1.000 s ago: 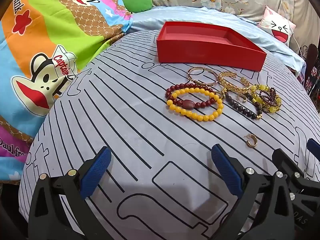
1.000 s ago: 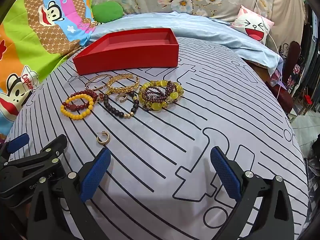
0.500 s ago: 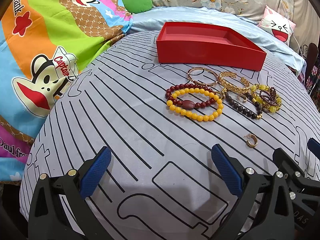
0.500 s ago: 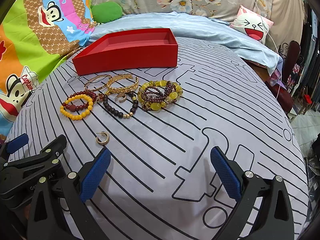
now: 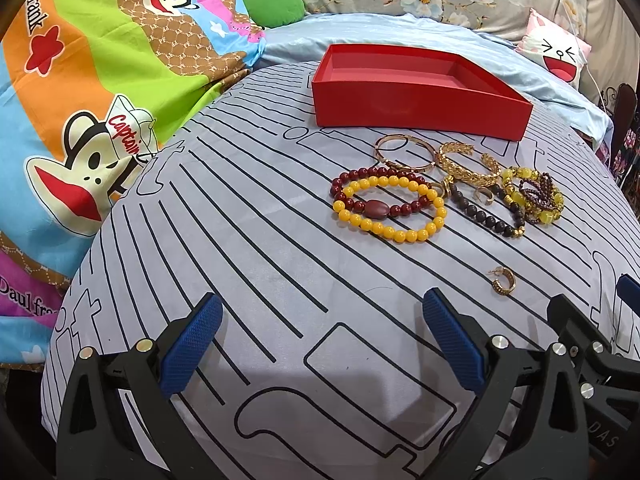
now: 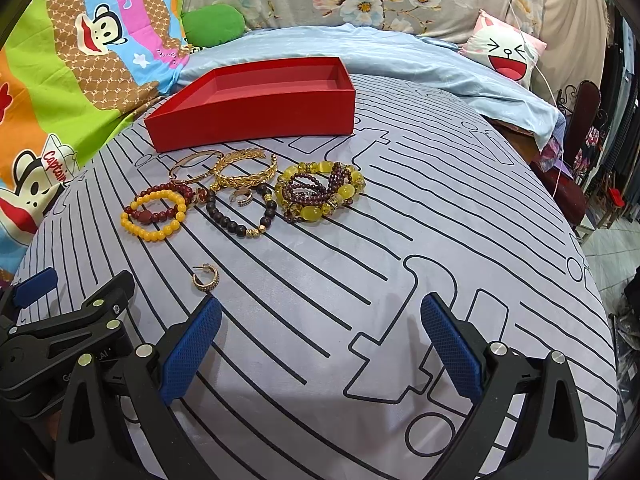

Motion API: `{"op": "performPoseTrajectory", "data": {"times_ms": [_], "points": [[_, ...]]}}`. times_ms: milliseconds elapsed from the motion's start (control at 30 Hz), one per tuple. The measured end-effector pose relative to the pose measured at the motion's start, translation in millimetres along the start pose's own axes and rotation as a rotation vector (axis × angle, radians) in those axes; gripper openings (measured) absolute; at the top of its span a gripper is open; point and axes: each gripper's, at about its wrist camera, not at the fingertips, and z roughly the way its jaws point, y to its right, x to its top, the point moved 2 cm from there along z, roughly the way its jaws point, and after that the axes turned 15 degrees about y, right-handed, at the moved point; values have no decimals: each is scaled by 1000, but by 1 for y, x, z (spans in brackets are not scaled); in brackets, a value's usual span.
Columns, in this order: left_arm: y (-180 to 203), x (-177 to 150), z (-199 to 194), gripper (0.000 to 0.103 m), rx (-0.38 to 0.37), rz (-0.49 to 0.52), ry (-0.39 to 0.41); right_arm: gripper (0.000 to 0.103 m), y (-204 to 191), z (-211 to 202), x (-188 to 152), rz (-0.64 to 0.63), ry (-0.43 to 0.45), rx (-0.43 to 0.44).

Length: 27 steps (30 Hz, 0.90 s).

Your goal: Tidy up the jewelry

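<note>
Left wrist view: the left tongs (image 5: 320,340) stand wide and hold nothing, hovering low over the striped grey cover (image 5: 240,240) of the bed. Since a second ago almost nothing has shifted; the jewelry lies as it did, so I judge no piece has been sorted yet. A yellow bead bracelet (image 5: 390,208) overlaps a dark red one, with gold bangles (image 5: 404,152) behind and the red box (image 5: 416,108) beyond, with nothing visible inside. A lone gold hoop earring (image 5: 505,281) lies nearest. The cartoon quilt (image 5: 80,100) reads "Captain" and "rank".

Right wrist view: the right tongs (image 6: 320,340) are likewise wide and bare, unmoved. The earring (image 6: 206,277) sits just beside their left finger, probably the first pick. "Captain" shows again on the quilt; the neighbouring tool's lettering is too small to read.
</note>
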Motion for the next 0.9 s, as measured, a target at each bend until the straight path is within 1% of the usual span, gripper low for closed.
{"op": "performPoseTrajectory", "data": {"times_ms": [900], "points": [[-1,2,-1,96,3,5,1,96,0,0,0,2,1,1]]}}
